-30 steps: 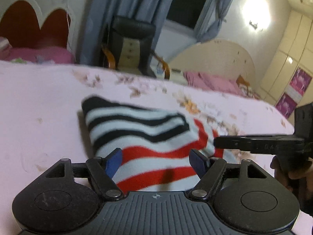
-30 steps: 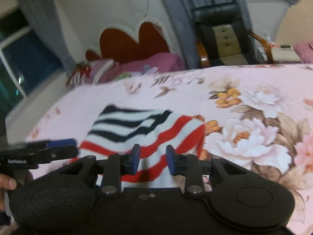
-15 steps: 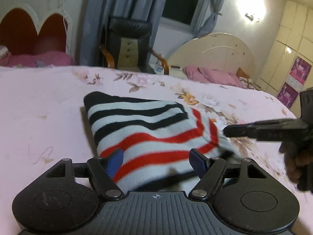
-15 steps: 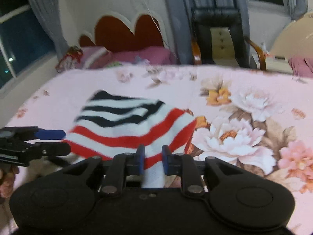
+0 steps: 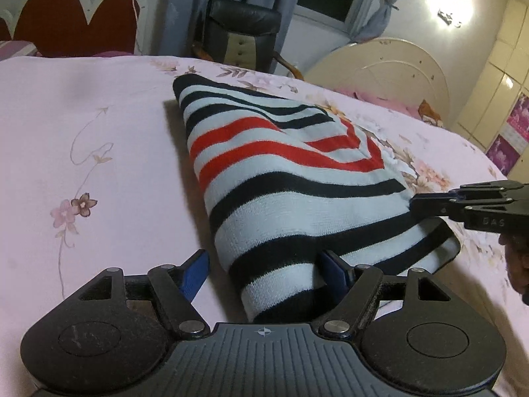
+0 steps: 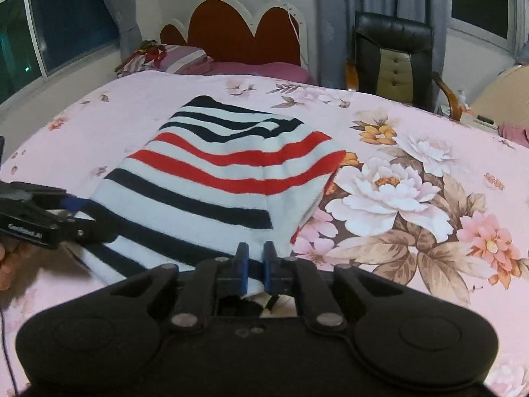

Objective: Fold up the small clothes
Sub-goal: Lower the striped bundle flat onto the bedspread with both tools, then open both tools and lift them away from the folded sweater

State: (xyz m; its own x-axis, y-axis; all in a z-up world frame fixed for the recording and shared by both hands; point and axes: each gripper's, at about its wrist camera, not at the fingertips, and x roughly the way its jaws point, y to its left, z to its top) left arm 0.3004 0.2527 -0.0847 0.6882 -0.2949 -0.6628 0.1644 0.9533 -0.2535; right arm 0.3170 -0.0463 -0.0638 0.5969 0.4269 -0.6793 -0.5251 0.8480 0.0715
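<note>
A folded knit garment [image 5: 291,178] with black, red and pale stripes lies on the pink floral bedspread [image 5: 99,152]. My left gripper [image 5: 264,264] is open, low at the garment's near left corner, and the hem lies between its blue pads without being pinched. In the right wrist view, the left gripper [image 6: 71,208] reaches in from the left at the same edge. My right gripper [image 6: 256,254] is shut on the garment's [image 6: 211,178] near edge. Seen from the left wrist, the right gripper [image 5: 420,203] pinches the upper layer at the right corner.
A black office chair [image 6: 393,63] stands behind the bed, next to a red scalloped headboard [image 6: 238,33]. Pillows [image 6: 172,59] lie at the head of the bed. The bedspread [image 6: 413,182] stretches flat on both sides of the garment. A person's fingers [image 5: 519,264] hold the right gripper.
Both grippers have drawn back and down to the garment's near hem, so more black stripes show. The right gripper's jaws have closed from a small gap onto the cloth.
</note>
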